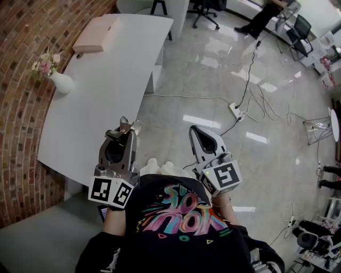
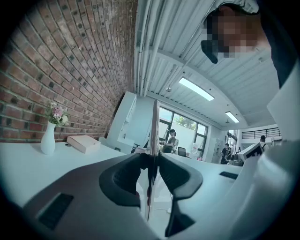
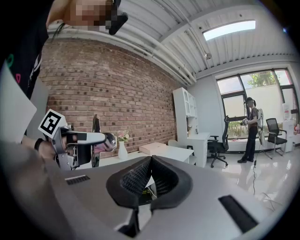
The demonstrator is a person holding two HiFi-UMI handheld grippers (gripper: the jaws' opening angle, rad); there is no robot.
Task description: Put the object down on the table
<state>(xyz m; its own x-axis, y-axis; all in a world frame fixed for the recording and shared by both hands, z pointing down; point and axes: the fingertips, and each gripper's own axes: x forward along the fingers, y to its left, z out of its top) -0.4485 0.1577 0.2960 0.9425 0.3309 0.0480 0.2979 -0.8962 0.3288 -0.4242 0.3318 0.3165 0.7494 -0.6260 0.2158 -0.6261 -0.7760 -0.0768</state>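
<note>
My left gripper (image 1: 128, 131) is shut on a thin flat shiny object (image 1: 129, 126). It hangs in the air just off the near right edge of the white table (image 1: 106, 80). In the left gripper view the object (image 2: 153, 136) stands edge-on and upright between the pads, rising well above the left gripper (image 2: 153, 161). From the right gripper view it shows as a dark flat piece (image 3: 96, 136) standing in that gripper. My right gripper (image 1: 196, 130) is held over the floor to the right. Its jaws are shut on nothing in its own view (image 3: 150, 161).
A white vase with pink flowers (image 1: 59, 80) stands at the table's left edge by the brick wall. A flat pinkish box (image 1: 93, 40) lies at the far end. Cables and a power strip (image 1: 237, 111) lie on the glossy floor. Office chairs (image 1: 208, 8) and a person (image 1: 261, 18) are far off.
</note>
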